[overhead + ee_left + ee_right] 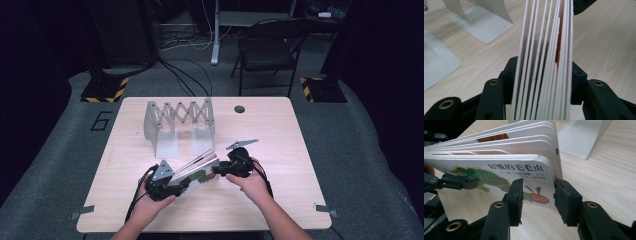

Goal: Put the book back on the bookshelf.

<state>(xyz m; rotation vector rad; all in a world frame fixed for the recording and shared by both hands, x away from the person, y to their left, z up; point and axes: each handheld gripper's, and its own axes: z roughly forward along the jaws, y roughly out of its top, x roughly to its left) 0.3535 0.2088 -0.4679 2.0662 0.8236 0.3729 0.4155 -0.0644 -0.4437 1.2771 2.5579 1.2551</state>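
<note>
A white board book (197, 170) with a green caterpillar on its cover (506, 167) hangs just above the table (280, 150), its thick pages fanned apart. My left gripper (175, 185) is shut on the book's page edges; in the left gripper view the stack of pages (541, 62) fills the gap between both pads. My right gripper (220, 170) is at the book's other end. In the right gripper view its jaws (536, 197) stand apart around the cover's lower corner by the spine, with the caterpillar's red head showing between them.
A grey accordion-style book rack (177, 120) stands at the back of the table, its metal feet (481, 22) close to the book. A round hole (239, 108) is in the tabletop. A folding chair (270, 50) stands behind the table.
</note>
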